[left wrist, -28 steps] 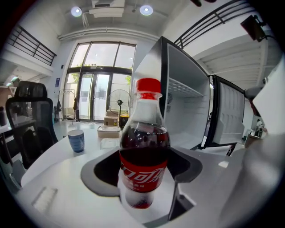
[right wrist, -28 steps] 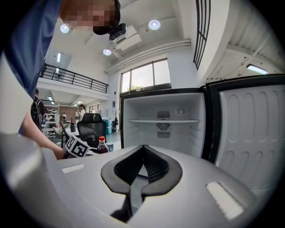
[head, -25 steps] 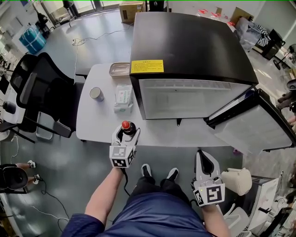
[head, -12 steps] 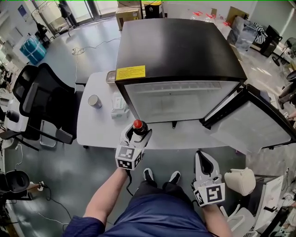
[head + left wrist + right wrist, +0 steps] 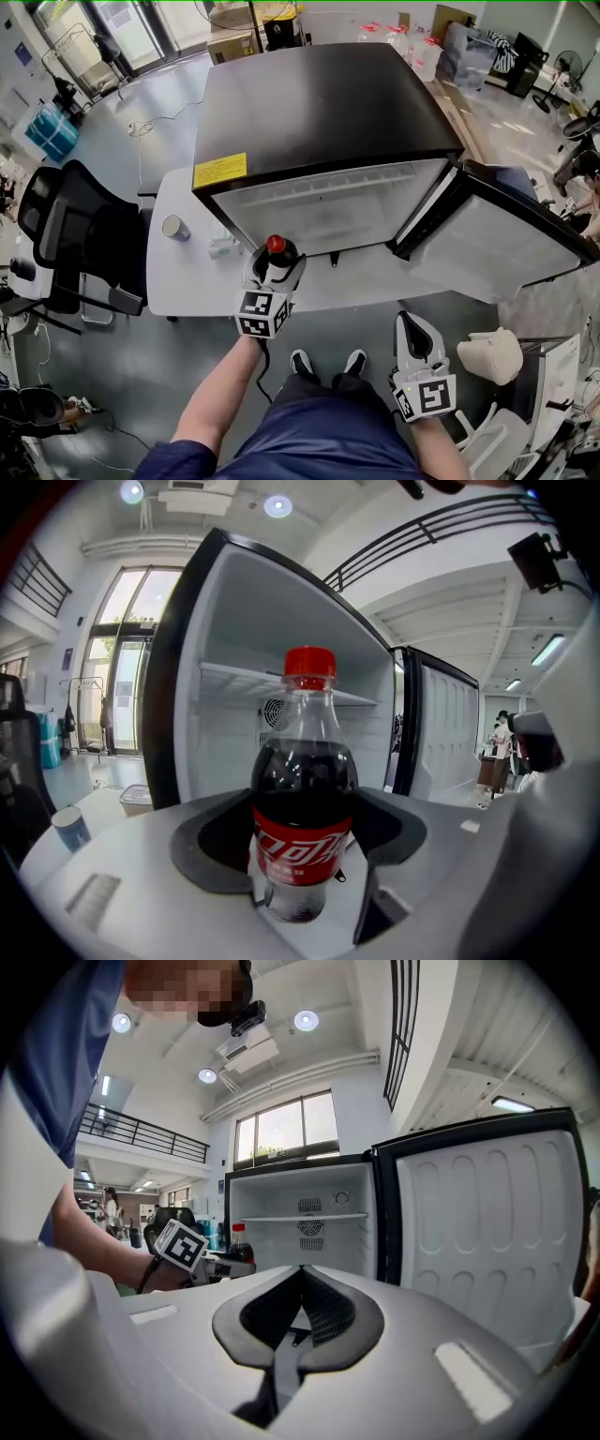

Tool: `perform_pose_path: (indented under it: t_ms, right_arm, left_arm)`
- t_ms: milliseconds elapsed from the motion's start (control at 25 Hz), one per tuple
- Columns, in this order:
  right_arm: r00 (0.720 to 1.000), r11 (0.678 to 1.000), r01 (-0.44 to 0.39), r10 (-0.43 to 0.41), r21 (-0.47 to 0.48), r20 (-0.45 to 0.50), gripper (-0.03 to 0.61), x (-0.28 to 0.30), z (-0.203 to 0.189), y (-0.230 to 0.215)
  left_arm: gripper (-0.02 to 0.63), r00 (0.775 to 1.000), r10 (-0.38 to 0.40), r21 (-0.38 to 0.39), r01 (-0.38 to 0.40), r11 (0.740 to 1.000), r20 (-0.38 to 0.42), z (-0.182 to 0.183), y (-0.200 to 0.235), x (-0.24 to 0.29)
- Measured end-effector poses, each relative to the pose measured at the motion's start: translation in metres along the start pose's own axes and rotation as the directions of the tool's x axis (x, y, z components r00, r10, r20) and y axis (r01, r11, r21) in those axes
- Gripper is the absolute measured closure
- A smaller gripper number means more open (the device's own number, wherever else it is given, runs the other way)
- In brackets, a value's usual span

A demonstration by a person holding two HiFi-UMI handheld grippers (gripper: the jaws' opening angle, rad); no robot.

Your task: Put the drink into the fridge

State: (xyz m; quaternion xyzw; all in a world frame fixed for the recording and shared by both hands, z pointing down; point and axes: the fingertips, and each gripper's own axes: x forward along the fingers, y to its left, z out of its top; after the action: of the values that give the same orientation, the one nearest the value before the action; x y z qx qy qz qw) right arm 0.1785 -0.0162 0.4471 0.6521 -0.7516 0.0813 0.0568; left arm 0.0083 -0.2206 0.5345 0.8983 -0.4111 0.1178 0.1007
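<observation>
The left gripper (image 5: pixel 275 268) holds a cola bottle (image 5: pixel 304 794) upright, red cap on top. Its jaws stand wide and press on the bottle's lower body at the red label. The bottle is just in front of the open fridge (image 5: pixel 319 103), toward the left side of the opening and not yet inside. The fridge door (image 5: pixel 497 239) is swung out to the fridge's right. The white interior looks empty, apart from a shelf (image 5: pixel 272 679) high up. The right gripper (image 5: pixel 298 1309) is empty, its jaws closed together, and it hangs low, well in front of the fridge and near the door.

The risks lie mostly in the entry. The grip sits low on a round, smooth bottle, so a knock of the cap against the shelf or the fridge's top edge could tip it in the jaws. Carried too low, the base could catch on the fridge's bottom sill. If the jaws open before the base rests flat, the tall bottle will probably fall over. Nothing holds the door, so it could swing back onto the arm.
</observation>
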Motion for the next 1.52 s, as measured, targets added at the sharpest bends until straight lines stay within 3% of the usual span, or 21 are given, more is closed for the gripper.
perform_pose_path:
  t_ms: [920,1520]
  right_arm:
    - [0.984,0.985,0.172,-0.171,0.019,-0.050,0.574,-0.021,-0.011,-0.036]
    - [0.973,0.975,0.220,-0.216,0.041,-0.088,0.574,-0.021,-0.020,-0.041]
  left_arm:
    - [0.299,0.999,-0.027,0.021,0.028,0.999,-0.030,0.008,0.006,0.105]
    - [0.299,0.999,-0.037,0.045,0.038,0.998,-0.031,0.022,0.020,0.156]
